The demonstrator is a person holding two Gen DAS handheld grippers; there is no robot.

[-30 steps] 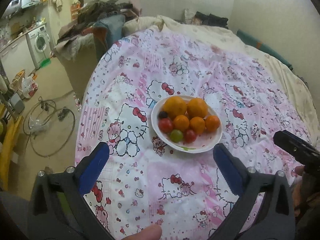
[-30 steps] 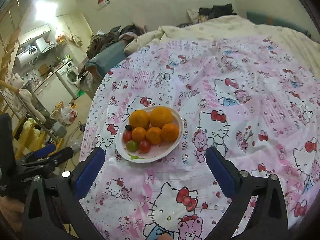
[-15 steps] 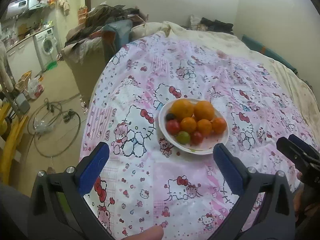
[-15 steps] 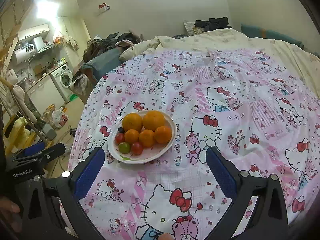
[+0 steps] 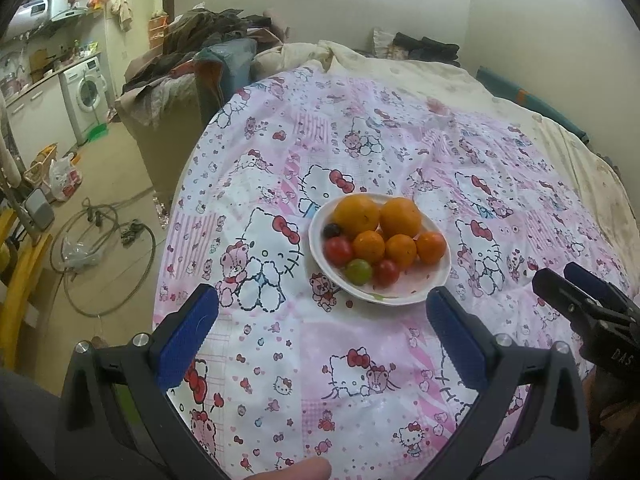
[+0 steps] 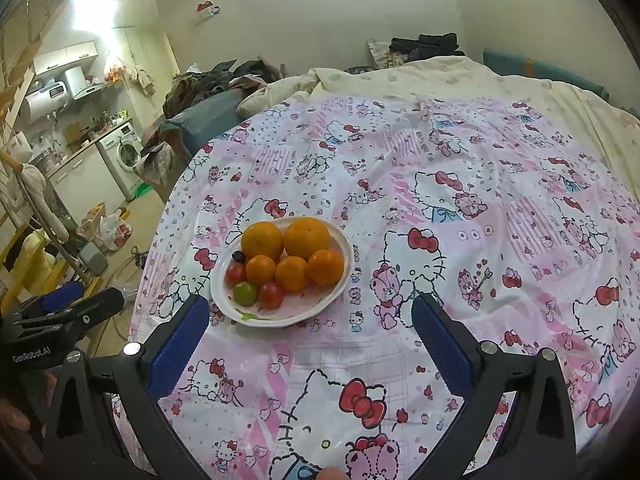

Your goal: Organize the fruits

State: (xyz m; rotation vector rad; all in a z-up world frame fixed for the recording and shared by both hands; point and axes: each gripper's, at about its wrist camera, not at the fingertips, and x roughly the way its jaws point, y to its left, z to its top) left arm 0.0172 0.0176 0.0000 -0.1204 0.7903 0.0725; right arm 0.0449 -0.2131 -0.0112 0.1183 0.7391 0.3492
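My left tool (image 5: 322,320) hangs over the pink cartoon-print cloth (image 5: 280,360) with its blue-padded fingers (image 5: 188,332) spread wide and nothing between them. My right tool (image 6: 310,324) is just as wide open and equally empty, its blue pads (image 6: 440,340) apart above the same cloth.

Just ahead of both tools sits the white plate (image 5: 434,280), resting on the cloth near its left edge. It carries two large oranges (image 5: 357,215) at the far side, three smaller oranges (image 5: 400,251) in front of them, two red tomatoes (image 5: 338,249), one green tomato (image 5: 358,271) and a small dark fruit (image 5: 331,231), all bunched together and touching. In the right wrist view the plate (image 6: 320,308) lies between my fingers, nearer the left one.

Beyond the cloth a cream quilt (image 5: 420,76) covers the bed, and a washing machine (image 5: 86,94) stands far left.
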